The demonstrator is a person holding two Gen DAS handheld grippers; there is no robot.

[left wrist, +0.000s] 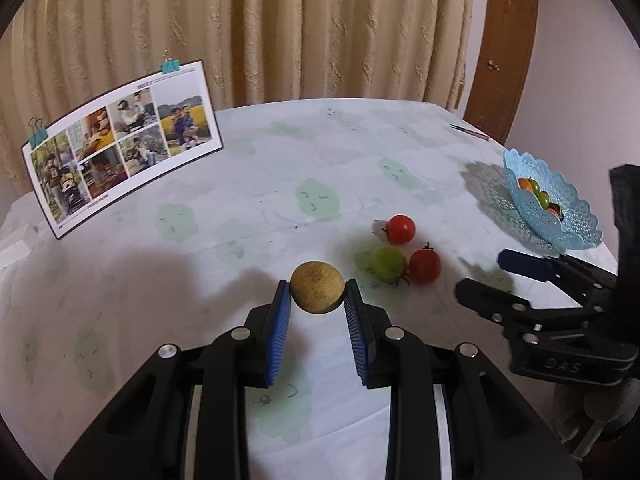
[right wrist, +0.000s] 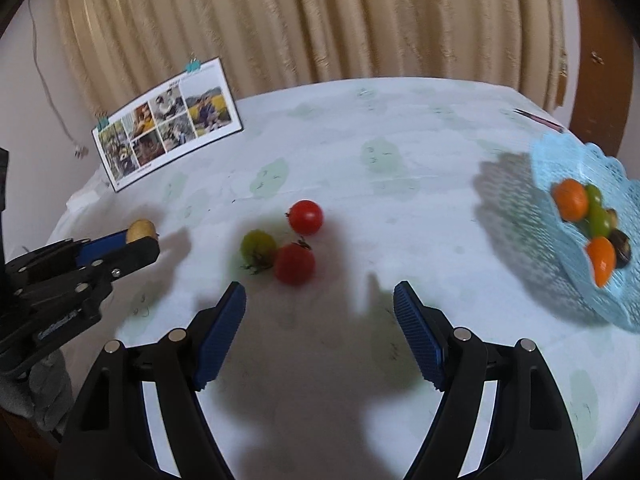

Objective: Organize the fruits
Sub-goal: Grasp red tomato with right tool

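Blue pads of the left gripper (left wrist: 317, 294) pinch a round tan fruit (left wrist: 317, 287), lifted clear of the worktop (left wrist: 280, 184). Beside it to the right lie two red tomatoes (left wrist: 401, 229) (left wrist: 425, 265) and a green one (left wrist: 387, 263). Right gripper (right wrist: 320, 300) stands spread and empty, near those three. Judgement: carry the fruit level to the blue basket (left wrist: 576, 208), beyond the tomatoes, and release low among its contents. Pale patterned cloth covers the worktop; beige curtains hang behind.
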